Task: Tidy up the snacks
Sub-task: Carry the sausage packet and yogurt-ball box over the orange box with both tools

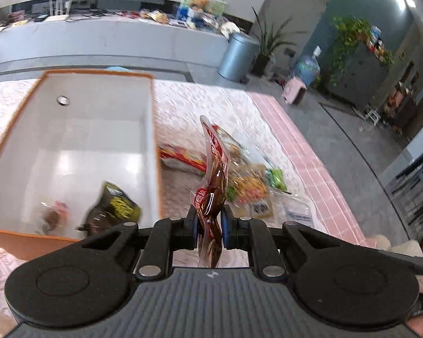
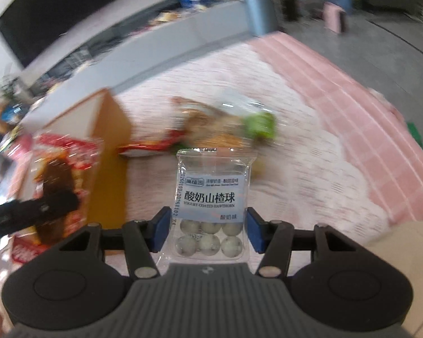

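Observation:
My left gripper (image 1: 208,228) is shut on a red and brown snack pouch (image 1: 213,169), which stands edge-on between the blue pads, above the table to the right of the box. An orange box with a white inside (image 1: 79,129) lies at the left and holds a dark yellow-lettered packet (image 1: 115,208) and another small snack. My right gripper (image 2: 203,228) is shut on a clear bag of yogurt-coated hawthorn balls (image 2: 211,197), held up over the table. In the right wrist view the left gripper (image 2: 62,200) with its red pouch (image 2: 65,169) shows at the left beside the box (image 2: 110,129).
A heap of loose snack packets (image 1: 248,180) (image 2: 220,132) lies on the white lace cloth right of the box. A pink checked cloth (image 1: 310,155) covers the table's right edge. Behind stand a grey counter (image 1: 104,36) with clutter, a metal bin (image 1: 237,56) and plants.

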### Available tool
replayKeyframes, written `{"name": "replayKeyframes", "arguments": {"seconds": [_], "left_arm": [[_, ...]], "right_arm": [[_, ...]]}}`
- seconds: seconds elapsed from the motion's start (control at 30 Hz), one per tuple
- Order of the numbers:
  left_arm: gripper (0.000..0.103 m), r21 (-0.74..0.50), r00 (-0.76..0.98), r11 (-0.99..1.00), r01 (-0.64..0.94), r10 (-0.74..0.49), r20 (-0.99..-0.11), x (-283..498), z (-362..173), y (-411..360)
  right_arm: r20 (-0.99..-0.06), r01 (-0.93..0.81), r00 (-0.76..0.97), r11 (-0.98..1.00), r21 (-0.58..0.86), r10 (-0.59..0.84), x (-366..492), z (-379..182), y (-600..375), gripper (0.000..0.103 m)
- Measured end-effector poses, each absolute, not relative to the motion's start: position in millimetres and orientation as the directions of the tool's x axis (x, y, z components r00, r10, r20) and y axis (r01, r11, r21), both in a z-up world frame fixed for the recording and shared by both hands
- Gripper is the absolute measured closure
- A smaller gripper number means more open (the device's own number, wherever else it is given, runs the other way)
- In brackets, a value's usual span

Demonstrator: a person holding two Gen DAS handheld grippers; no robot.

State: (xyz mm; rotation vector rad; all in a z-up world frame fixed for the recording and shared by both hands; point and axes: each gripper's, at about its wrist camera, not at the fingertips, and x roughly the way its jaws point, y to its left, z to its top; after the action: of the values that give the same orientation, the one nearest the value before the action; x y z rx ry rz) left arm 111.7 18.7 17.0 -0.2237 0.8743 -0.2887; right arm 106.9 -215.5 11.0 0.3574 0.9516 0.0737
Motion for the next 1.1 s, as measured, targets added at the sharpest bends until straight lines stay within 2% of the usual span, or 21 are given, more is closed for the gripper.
{"name": "replayKeyframes", "arguments": {"seconds": [0.3,0.53,0.77,1.1], "left_arm": [[0.086,-0.255,0.675,0.966,0.047,-0.219,-0.705,126.4,48.8,83.6],[0.086,-0.234,0.645,0.972,0.000,-0.179,-0.743,152.4,48.8,113.1],[0.086,-0.178,0.545,0.983,-0.037,-0.129,-0.828,173.4,21.3,141.2],[0.086,-0.085,0.398,0.995,0.045,-0.096,-0.912,205.5,-22.3,143.6]], "right_arm": [[-0.715,-0.221,0.580,0.920,0.323,0.390,130.7,59.6,-121.1,0.049],[-0.696,-0.364,0.555,0.885,0.290,0.456,164.1,76.2,-60.2,0.049],[-0.728,-0.475,0.476,0.841,0.260,0.494,192.4,66.9,-16.9,0.049],[-0.807,-0.562,0.376,0.804,0.193,0.456,223.5,30.9,10.4,0.049]]}}
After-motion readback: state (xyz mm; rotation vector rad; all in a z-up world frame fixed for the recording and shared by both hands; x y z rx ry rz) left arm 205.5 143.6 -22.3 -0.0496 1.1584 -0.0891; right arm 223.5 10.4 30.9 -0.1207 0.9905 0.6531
